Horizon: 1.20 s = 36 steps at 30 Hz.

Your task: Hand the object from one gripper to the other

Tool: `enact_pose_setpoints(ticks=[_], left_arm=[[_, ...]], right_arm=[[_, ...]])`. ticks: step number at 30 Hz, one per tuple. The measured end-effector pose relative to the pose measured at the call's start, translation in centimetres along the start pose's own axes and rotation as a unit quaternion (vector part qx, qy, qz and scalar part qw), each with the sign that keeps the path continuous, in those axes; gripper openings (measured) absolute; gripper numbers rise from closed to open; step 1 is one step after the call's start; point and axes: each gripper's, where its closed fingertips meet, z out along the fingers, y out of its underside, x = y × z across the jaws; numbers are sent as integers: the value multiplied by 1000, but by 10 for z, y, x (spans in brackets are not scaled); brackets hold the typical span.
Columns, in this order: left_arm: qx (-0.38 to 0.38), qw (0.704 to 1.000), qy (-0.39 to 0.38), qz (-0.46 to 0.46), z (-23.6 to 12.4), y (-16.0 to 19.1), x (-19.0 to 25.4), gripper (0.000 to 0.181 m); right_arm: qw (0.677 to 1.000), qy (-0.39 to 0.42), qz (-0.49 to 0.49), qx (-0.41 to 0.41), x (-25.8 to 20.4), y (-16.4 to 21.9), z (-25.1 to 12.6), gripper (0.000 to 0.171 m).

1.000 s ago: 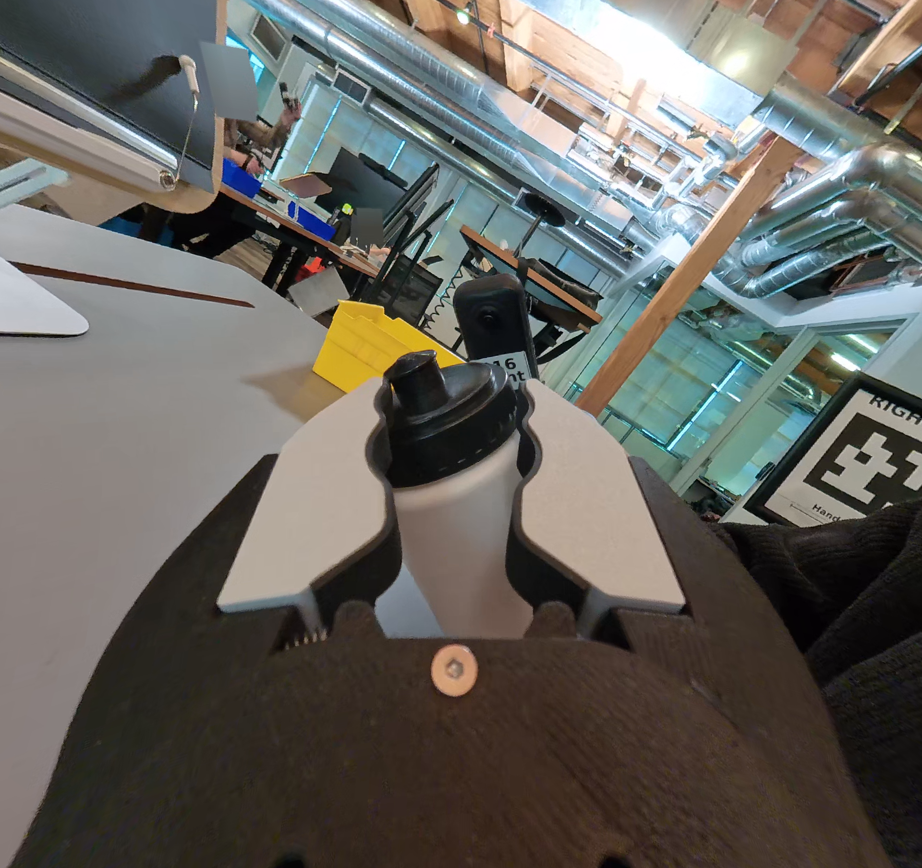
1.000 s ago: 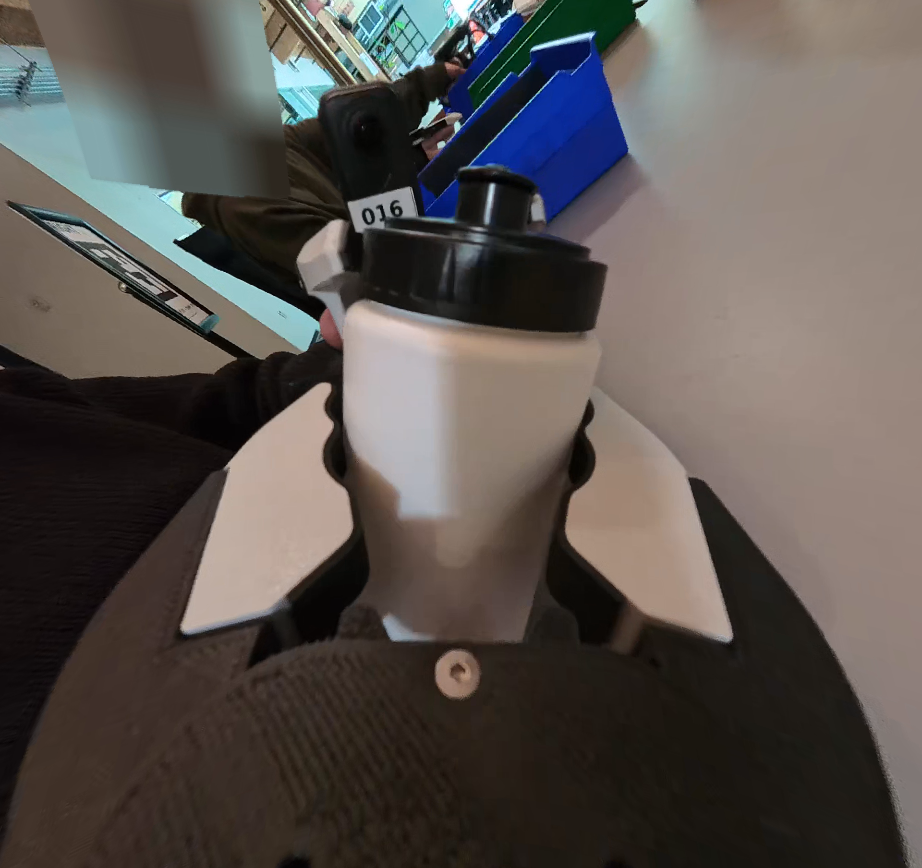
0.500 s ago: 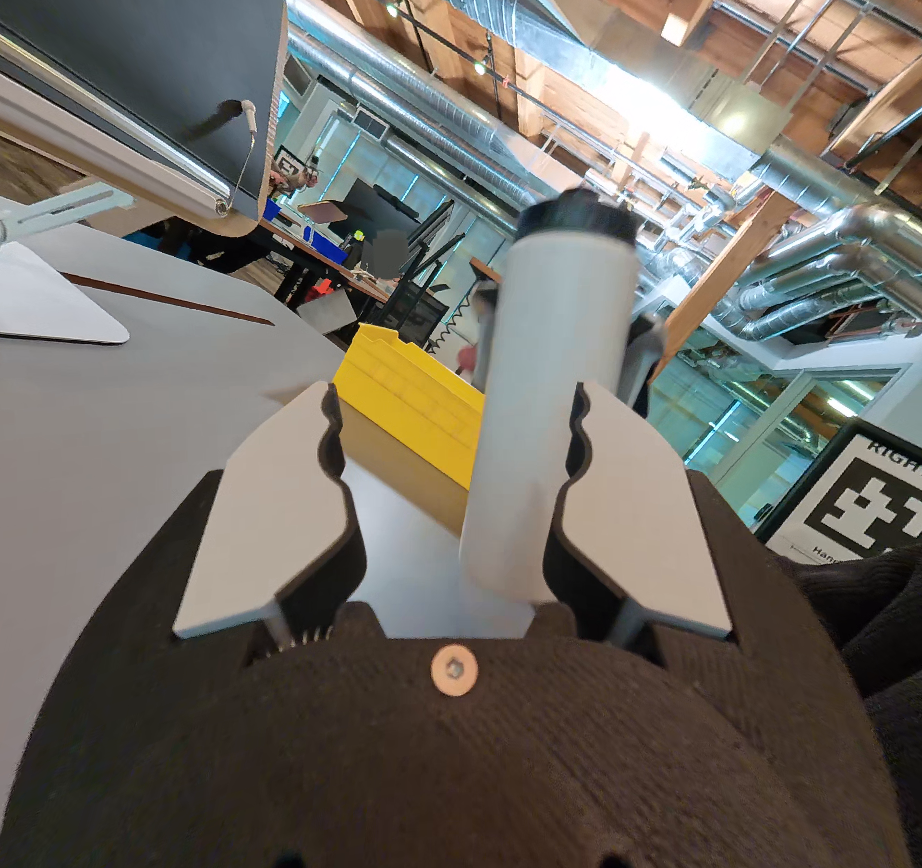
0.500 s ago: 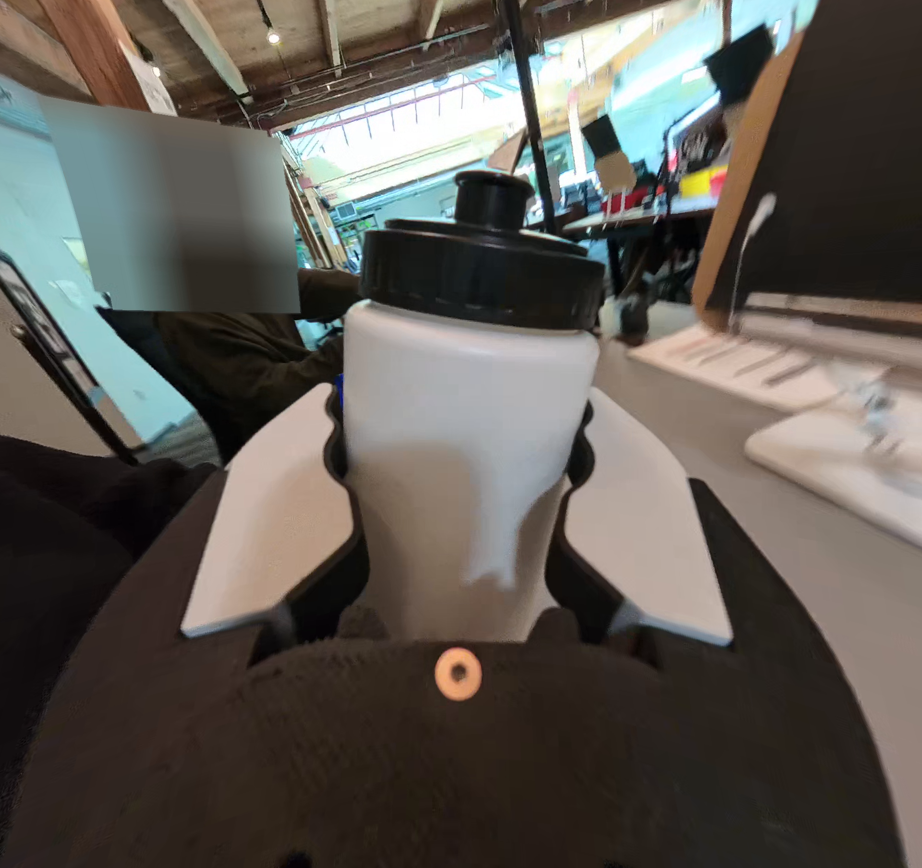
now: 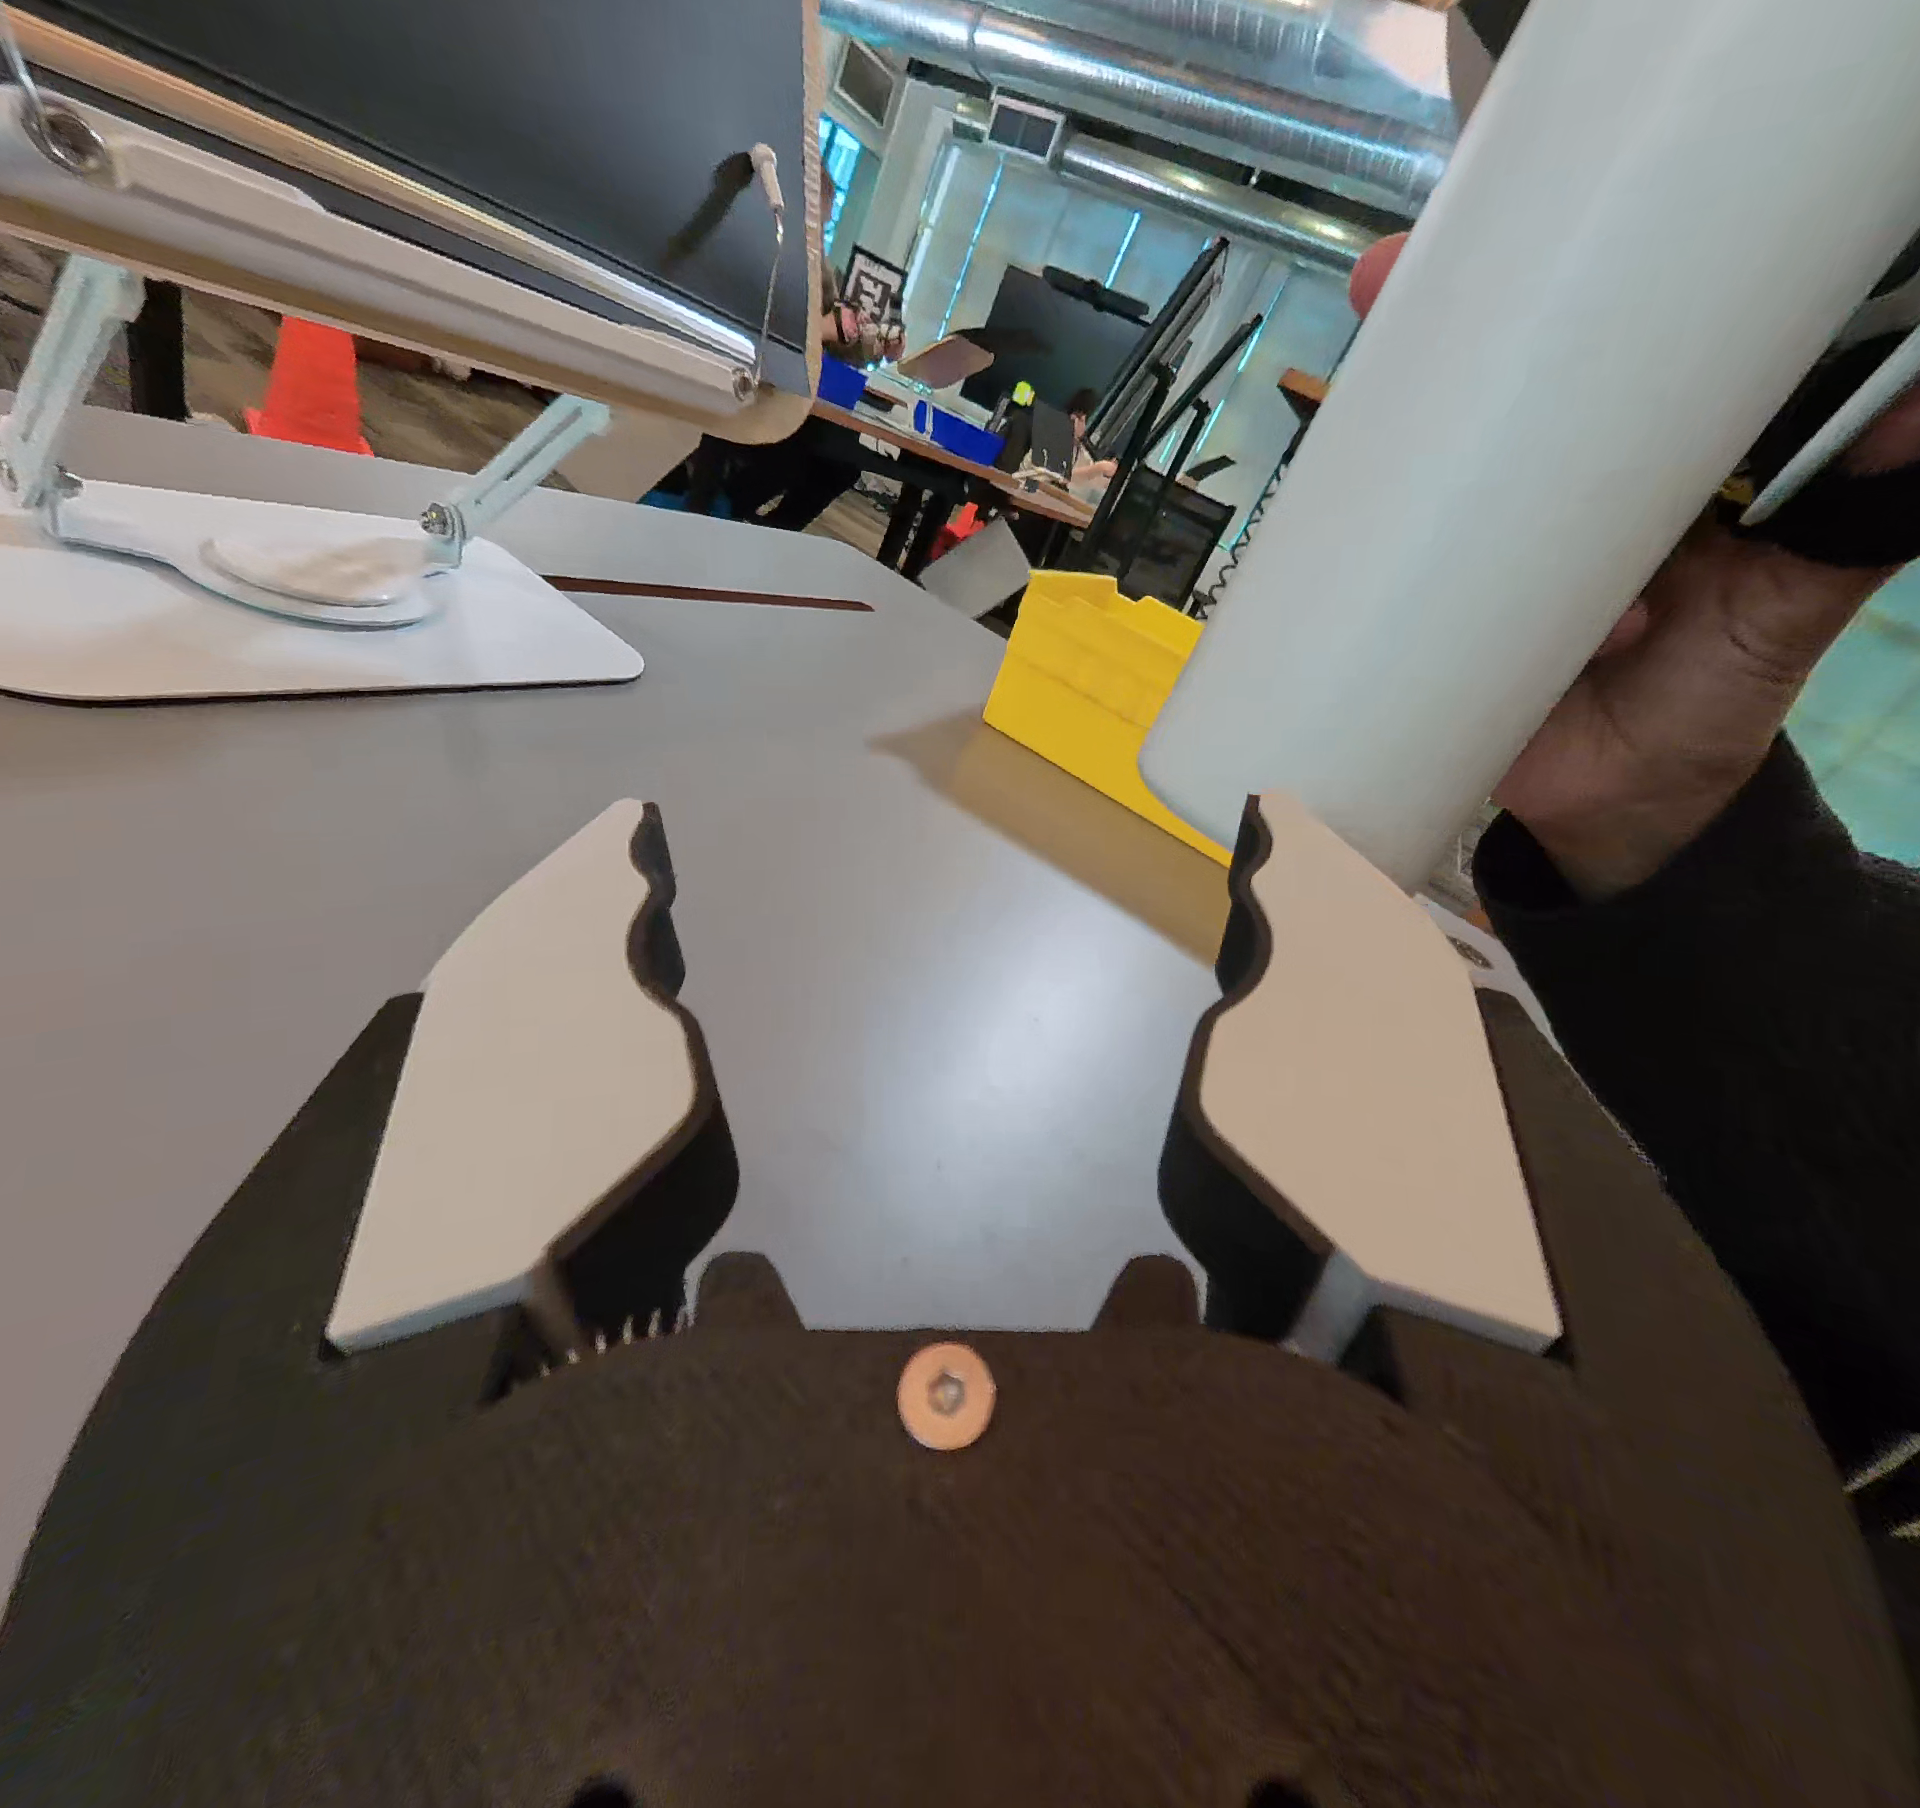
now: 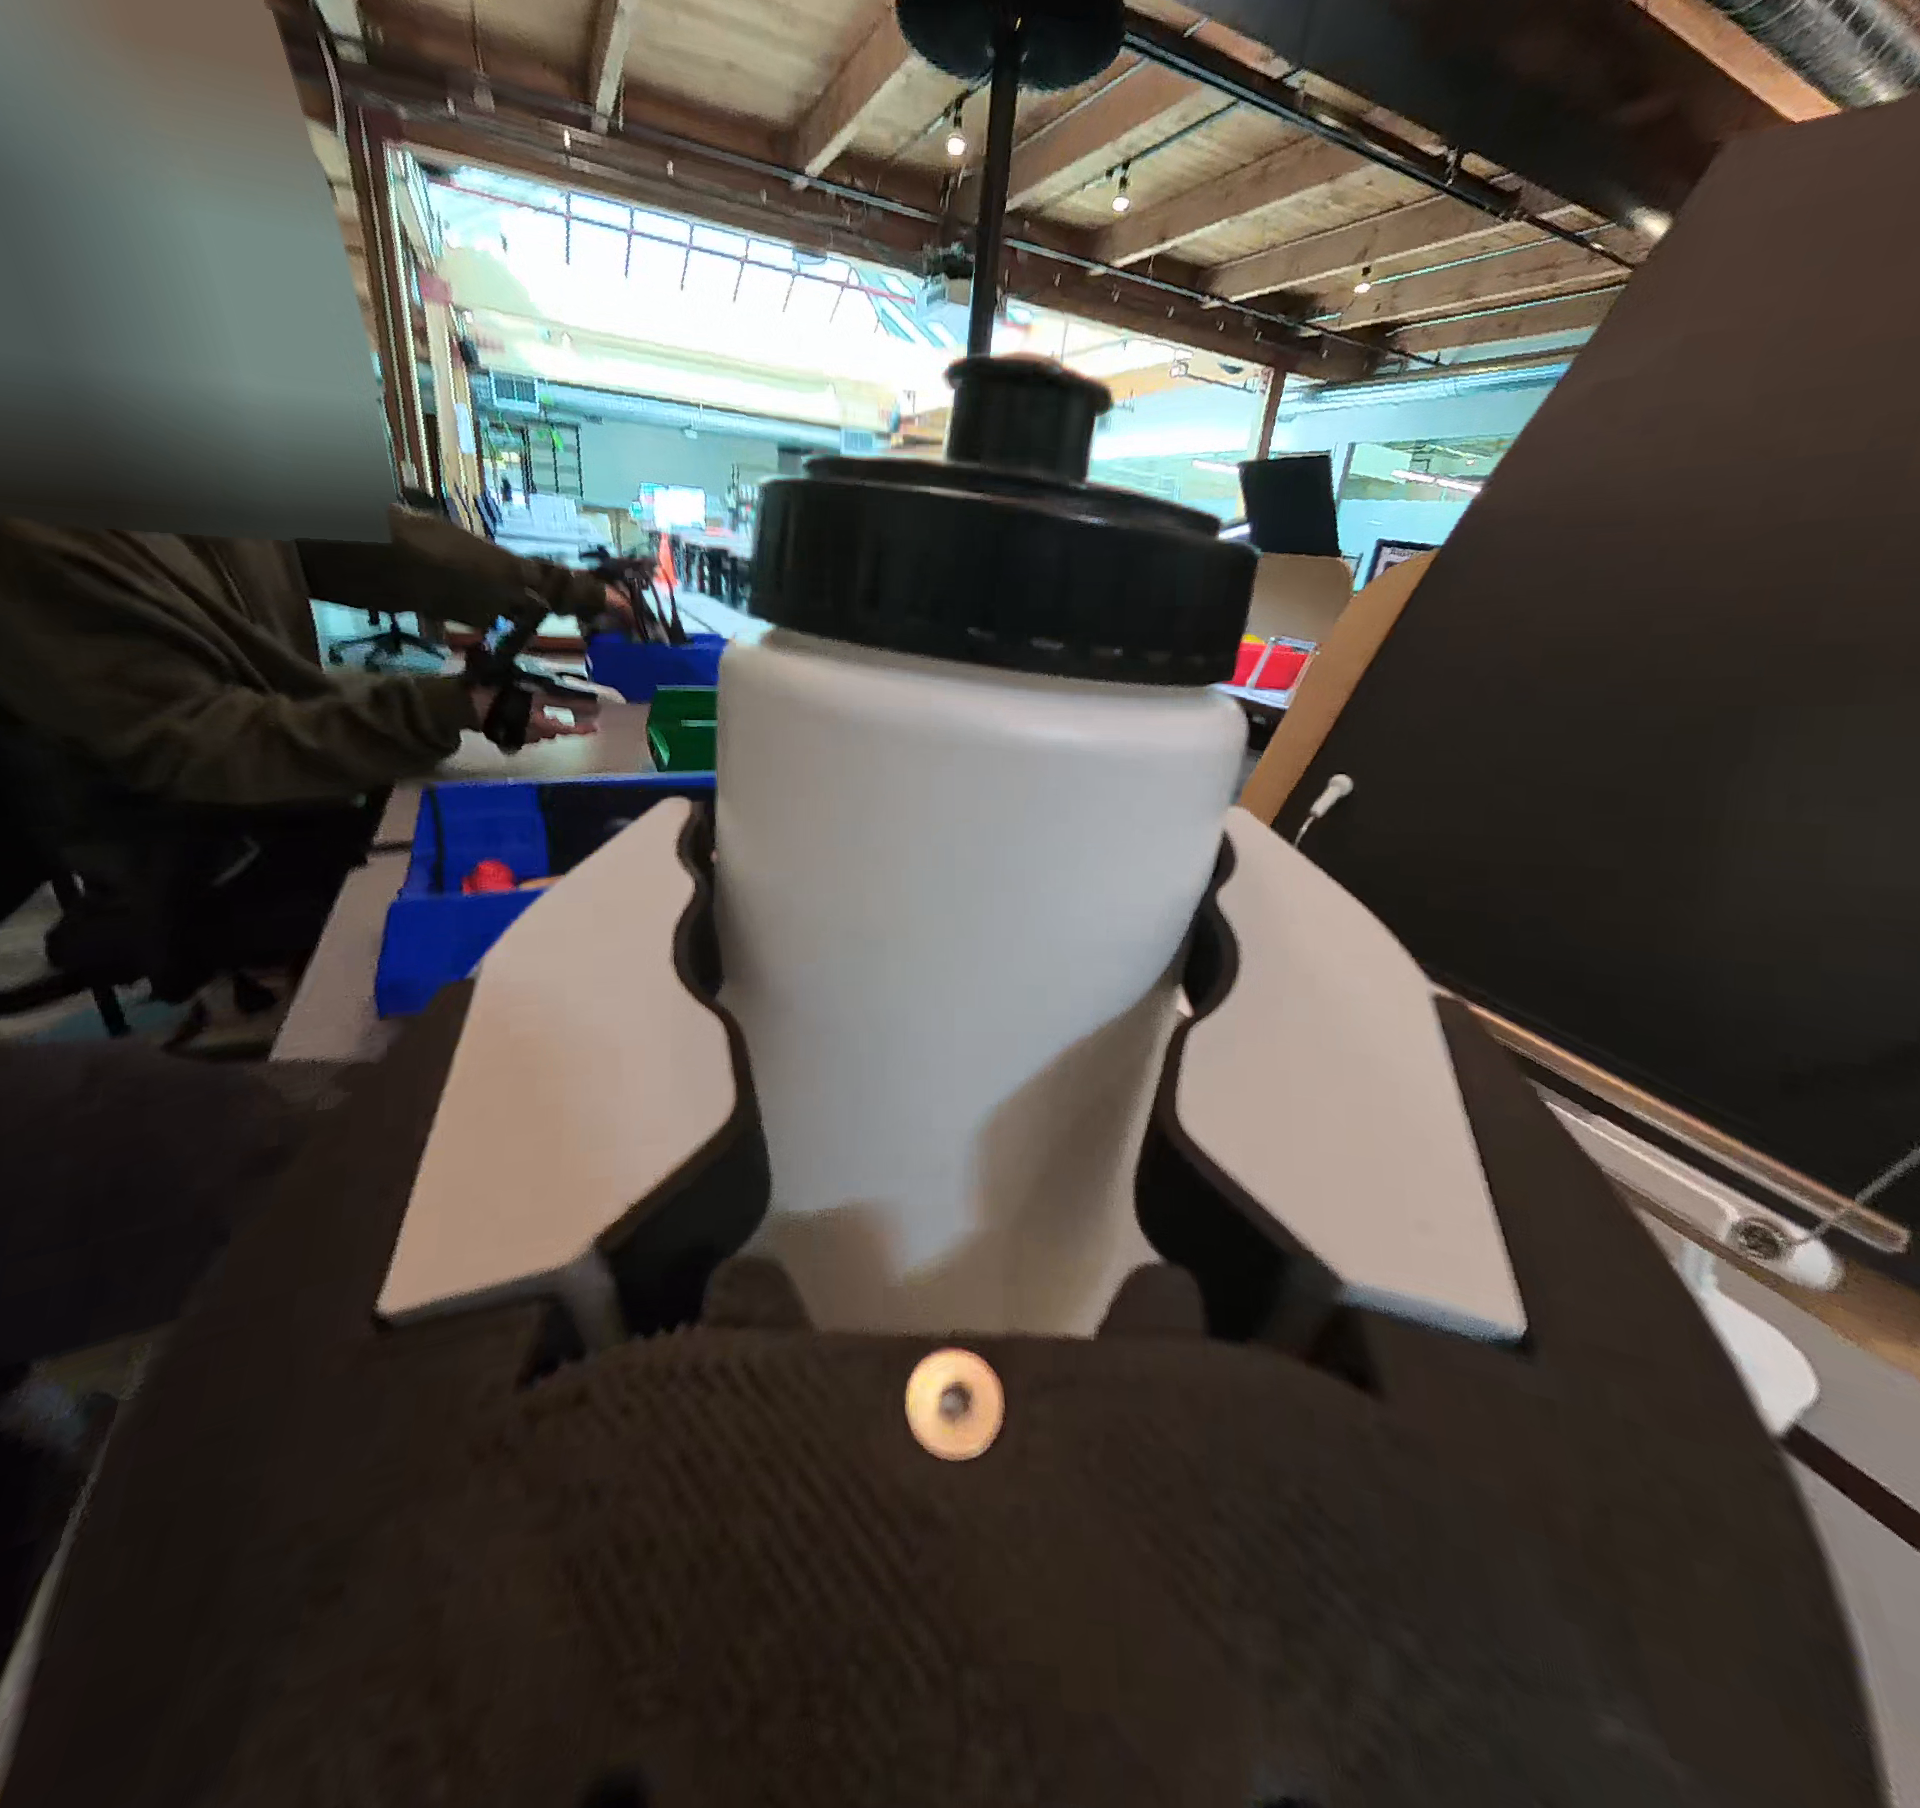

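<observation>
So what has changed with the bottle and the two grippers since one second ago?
The left gripper let go of the bottle: its jaws, shut on the bottle's neck a second ago, now stand wide open with only table between them. The bottle has moved up and to the right, clear of it. The right gripper stayed shut on the bottle. The yellow bin did not move.

You have bright daylight in both views. In the right wrist view the far windows (image 6: 665, 324) are blown out to white, and the white bottle (image 6: 966, 927) carries soft grey shadows low on its body. In the left wrist view the grey table (image 5: 935, 1083) shows a pale sheen between the fingers. Straight lines bow toward the edges, and the background looks slightly smeared.
</observation>
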Motion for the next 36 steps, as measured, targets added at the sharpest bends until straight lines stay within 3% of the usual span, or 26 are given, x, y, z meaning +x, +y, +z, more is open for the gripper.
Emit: enact_pose_setpoints(ticks=[6,14,22,36], left_arm=[[-10,997,58,-40,12,12,26,104],[-63,984,166,12,10,27,80,113],[-37,984,167,45,14,30,101,132],[72,986,138,55,6,0,112,114]], right_arm=[[999,1,-27,-30,-1,2,-12,90],[996,-23,80,18,3,-3,-12,90],[978,-67,183,80,-8,-7,-8,90],[945,-80,270,167,-10,-2,-6,90]])
